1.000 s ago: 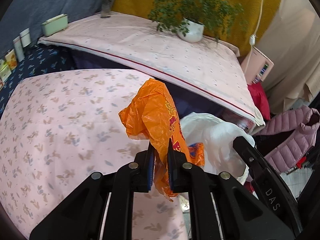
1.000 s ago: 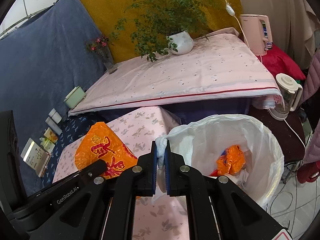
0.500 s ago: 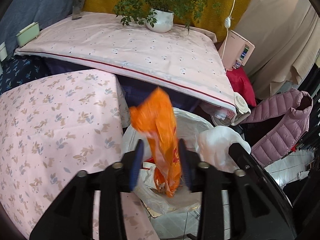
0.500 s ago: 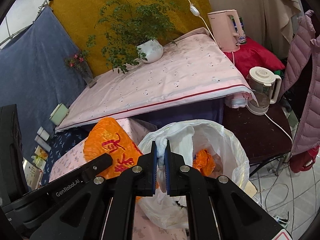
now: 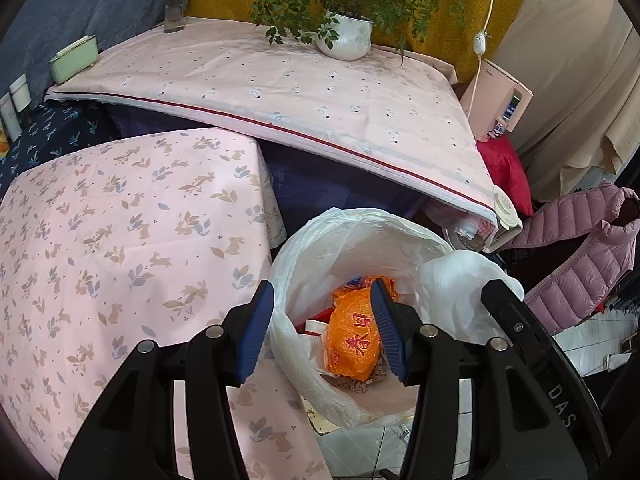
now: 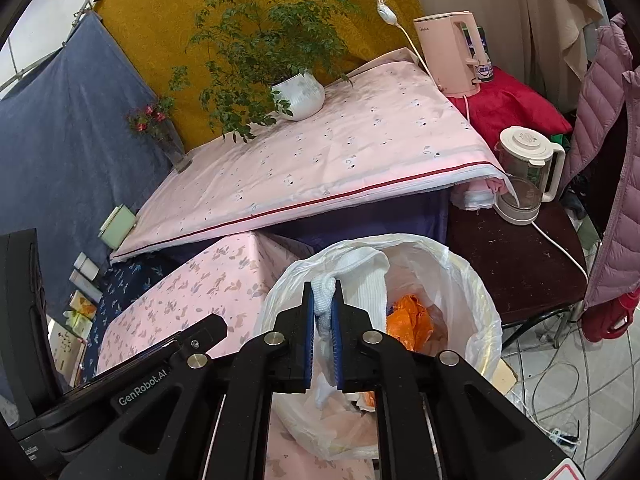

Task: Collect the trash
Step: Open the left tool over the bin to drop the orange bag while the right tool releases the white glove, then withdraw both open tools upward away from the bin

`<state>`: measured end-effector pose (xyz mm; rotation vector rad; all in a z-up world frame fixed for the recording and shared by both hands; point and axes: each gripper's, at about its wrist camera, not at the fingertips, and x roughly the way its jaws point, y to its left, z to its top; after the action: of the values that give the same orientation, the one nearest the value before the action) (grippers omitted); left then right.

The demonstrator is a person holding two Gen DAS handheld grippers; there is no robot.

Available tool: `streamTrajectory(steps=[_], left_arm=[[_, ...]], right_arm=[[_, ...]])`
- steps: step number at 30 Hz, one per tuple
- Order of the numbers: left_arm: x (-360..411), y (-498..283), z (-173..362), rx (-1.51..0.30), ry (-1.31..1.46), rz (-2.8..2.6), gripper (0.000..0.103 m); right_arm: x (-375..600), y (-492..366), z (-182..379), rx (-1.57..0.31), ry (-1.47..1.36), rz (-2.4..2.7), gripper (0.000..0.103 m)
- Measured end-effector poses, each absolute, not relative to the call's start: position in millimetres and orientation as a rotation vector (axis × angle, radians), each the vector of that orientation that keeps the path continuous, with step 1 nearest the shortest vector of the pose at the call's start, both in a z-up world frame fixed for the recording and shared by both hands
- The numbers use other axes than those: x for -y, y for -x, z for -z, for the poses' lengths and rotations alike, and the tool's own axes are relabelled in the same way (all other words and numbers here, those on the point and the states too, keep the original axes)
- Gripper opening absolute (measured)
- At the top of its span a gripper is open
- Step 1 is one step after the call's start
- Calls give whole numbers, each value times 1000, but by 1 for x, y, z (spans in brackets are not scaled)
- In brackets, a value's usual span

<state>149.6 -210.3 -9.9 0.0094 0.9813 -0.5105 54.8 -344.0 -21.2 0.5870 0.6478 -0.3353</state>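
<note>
A white plastic trash bag hangs open beside the low pink table. An orange plastic bag with red characters lies inside it on other trash; it also shows in the right wrist view. My left gripper is open and empty above the bag's mouth. My right gripper is shut on the white bag's bunched rim and holds the bag open; that held part shows in the left wrist view.
A larger pink-covered table stands behind with a potted plant, a vase and a green box. A pink kettle, a blender jug on a dark stool and a pink jacket are at the right.
My left gripper swung from over the table to over the white bag, opened and let go of the orange bag, which dropped inside. My right gripper kept hold of the rim.
</note>
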Motion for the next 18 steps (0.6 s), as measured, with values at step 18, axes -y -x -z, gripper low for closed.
streamTrajectory(steps=[18], left_arm=[[174, -152, 12, -972, 32, 433, 61]], right_arm=[[316, -61, 10, -677, -495, 316, 28]])
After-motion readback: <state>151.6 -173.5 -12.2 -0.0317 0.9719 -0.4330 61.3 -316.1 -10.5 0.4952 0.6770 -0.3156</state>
